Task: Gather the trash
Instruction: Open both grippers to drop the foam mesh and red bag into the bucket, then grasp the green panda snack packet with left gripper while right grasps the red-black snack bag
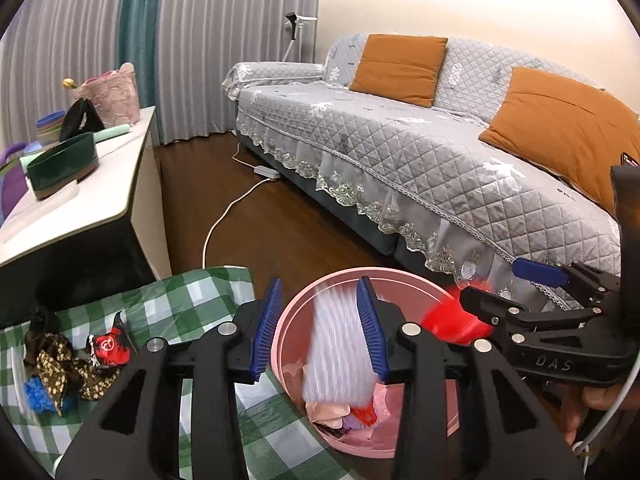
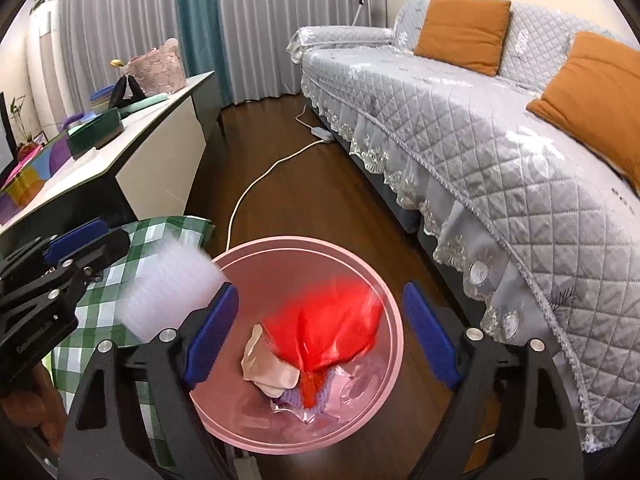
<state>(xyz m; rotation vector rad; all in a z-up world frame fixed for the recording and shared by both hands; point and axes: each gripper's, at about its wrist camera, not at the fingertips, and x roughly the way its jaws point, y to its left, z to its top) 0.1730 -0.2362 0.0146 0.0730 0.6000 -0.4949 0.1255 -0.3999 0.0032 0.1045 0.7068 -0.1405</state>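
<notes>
Pink plastic forms the one round bin (image 2: 394, 320) on the dark wood floor (image 2: 304, 184), and both grippers hang over it. Left gripper (image 1: 320, 324): its two blue-padded jaws stand partly apart, with one white ribbed piece (image 1: 340, 344), blurred, between them; whether the pads touch it cannot be told. Right gripper (image 2: 320, 332): jaws wide, with one red wrapper (image 2: 328, 332), blurred, between them above the bin and clear of both pads. Inside the bin lie one crumpled peach paper (image 2: 268, 372) and some lilac and red scraps, too jumbled to count. At nine o'clock from the bin a green checked cloth (image 1: 192, 296) bears a patterned brown scrap (image 1: 60, 368), one red wrapper piece (image 1: 110, 348) and a blue bit (image 1: 36, 396). At two o'clock stands one grey quilted sofa (image 1: 400, 152) with two orange cushions (image 1: 400, 68). At ten o'clock, a white bench (image 1: 100, 184) carries one dark green tray (image 1: 60, 168).
</notes>
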